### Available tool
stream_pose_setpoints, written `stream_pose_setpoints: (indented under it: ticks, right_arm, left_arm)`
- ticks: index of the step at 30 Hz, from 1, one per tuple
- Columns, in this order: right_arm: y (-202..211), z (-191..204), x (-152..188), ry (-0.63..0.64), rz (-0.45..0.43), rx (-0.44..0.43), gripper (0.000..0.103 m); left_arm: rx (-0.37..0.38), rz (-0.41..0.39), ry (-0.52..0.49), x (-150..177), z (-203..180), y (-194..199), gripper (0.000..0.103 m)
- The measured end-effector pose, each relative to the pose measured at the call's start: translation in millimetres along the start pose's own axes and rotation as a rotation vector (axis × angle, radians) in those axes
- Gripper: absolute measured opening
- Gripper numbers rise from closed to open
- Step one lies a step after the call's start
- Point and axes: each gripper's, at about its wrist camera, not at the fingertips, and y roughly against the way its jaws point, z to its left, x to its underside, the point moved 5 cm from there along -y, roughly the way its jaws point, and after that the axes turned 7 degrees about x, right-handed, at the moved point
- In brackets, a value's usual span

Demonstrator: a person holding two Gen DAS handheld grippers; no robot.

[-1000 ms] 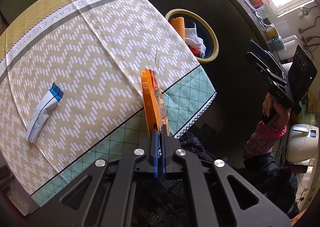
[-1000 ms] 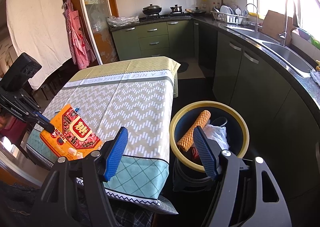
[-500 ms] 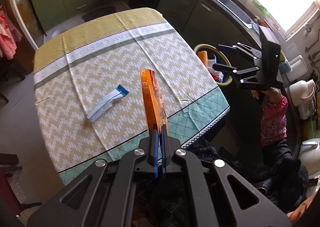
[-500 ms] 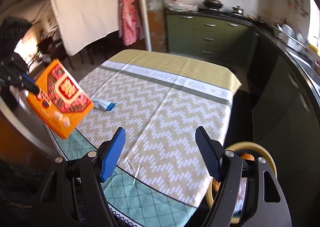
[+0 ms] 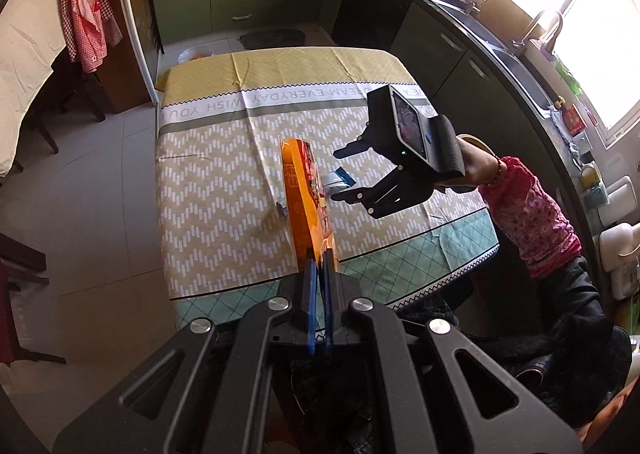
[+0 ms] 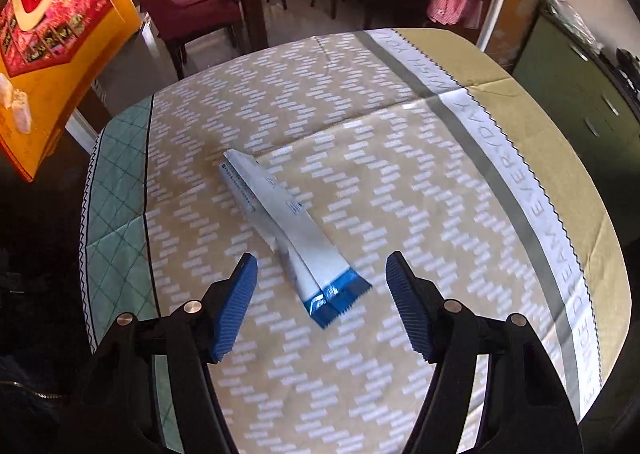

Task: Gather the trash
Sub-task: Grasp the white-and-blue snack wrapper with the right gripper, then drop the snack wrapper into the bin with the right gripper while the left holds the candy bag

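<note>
Your left gripper has its fingers clamped on the orange packet, lifted off the surface; the white-and-blue wrapper lies uncollected beneath your right gripper, fingers closing but clear of it.

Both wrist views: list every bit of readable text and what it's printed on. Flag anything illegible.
"WISH YOU ... EVERYDAY ... DREAM": white band of the tablecloth, seen upside down, far end hidden behind the right gripper.
"EVERYDAY", partial "NICE": same band, right wrist view.
Orange package in the left gripper: one large stylised character, small print unreadable.
White and blue wrapper: fine print blurred, unreadable.
</note>
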Motion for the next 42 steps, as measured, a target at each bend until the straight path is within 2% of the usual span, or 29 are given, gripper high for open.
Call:
stream_pose_setpoints:
  ticks: [2,5,9,12,15,18,21,26,29,32,35,36,37,40,42]
  right_arm:
    - [-8,2,-5,0.006,0.02,-0.013,0.062]
    - [-17,5,-1,0.005,0.057,-0.043,0.046]
    - [-15,-2,9,-0.065,0.058,-0.052,0.032]
    - [-2,-10,27,-0.118,0.038,-0.038,0.026]
    - [18,-19,56,-0.177,0.013,0.013,0.024]
    - [51,-34,93,-0.286,-0.026,0.072,0.024]
    - [92,-55,149,-0.427,-0.056,0.167,0.024]
    - [162,-98,279,-0.764,-0.049,0.357,0.024]
    - [193,-117,357,-0.946,-0.007,0.467,0.024]
    - [204,-124,416,-1.085,0.035,0.516,0.025]
    - [194,-133,448,-1.16,0.066,0.531,0.033]
    - [190,-134,454,-1.17,0.065,0.533,0.048]
    - [188,-135,457,-1.177,0.06,0.545,0.055]
    - [196,-131,461,-1.229,-0.018,0.546,0.056]
    - [217,-120,468,-1.271,-0.085,0.568,0.056]
  left_arm:
    - [0.0,-0.004,0.009,0,5,1,0.003]
    - [0.003,-0.002,0.017,1,10,-1,0.003]
    - [0.012,0.003,0.01,-3,9,-5,0.003]
    - [0.018,0.013,-0.007,-6,5,-12,0.003]
    - [0.03,0.026,-0.034,-10,-6,-20,0.003]
    - [0.049,0.039,-0.069,-17,-21,-29,0.003]
    - [0.076,0.057,-0.115,-26,-40,-43,0.003]
    - [0.136,0.096,-0.203,-41,-79,-73,0.003]
    - [0.163,0.118,-0.254,-52,-105,-89,0.003]
    - [0.184,0.138,-0.302,-61,-132,-104,0.003]
    - [0.203,0.16,-0.354,-67,-163,-118,0.003]
    - [0.212,0.169,-0.373,-70,-174,-124,0.003]
    - [0.219,0.178,-0.391,-72,-185,-130,0.003]
    - [0.245,0.199,-0.444,-78,-217,-145,0.003]
    - [0.258,0.208,-0.487,-84,-240,-155,0.003]
